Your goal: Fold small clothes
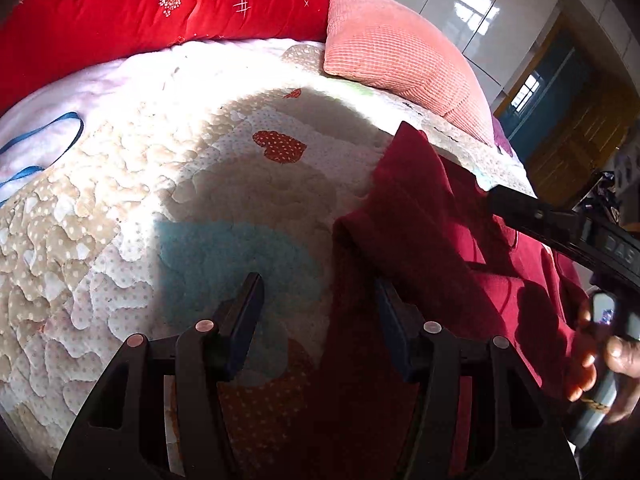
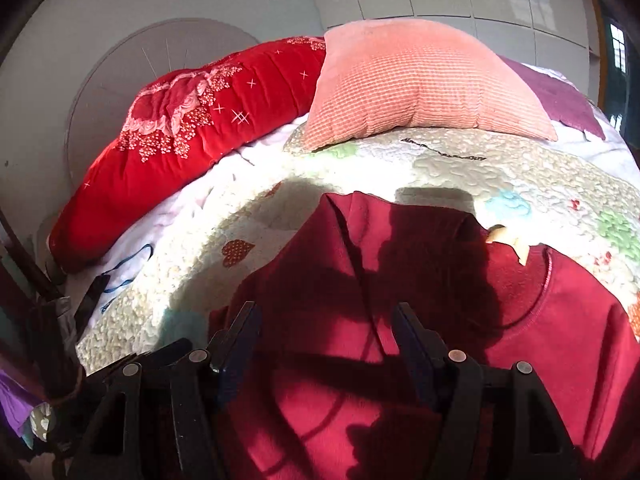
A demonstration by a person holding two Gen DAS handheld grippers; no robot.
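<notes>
Spread over a quilt [image 2: 460, 168], lower centre of the right wrist view – a dark red sweater [image 2: 560, 320], one sleeve folded across. Right gripper [image 2: 326, 320] wide apart above its middle, holding nothing. Left gripper [image 1: 320, 292] wide too – straddling the sweater's left edge.

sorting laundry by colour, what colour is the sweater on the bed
Dark red, plain. The sweater shows best in the right wrist view.

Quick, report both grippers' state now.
Left gripper: open, holding nothing, at the dark red sweater's edge.
Right gripper: open, empty, over the sweater.
</notes>
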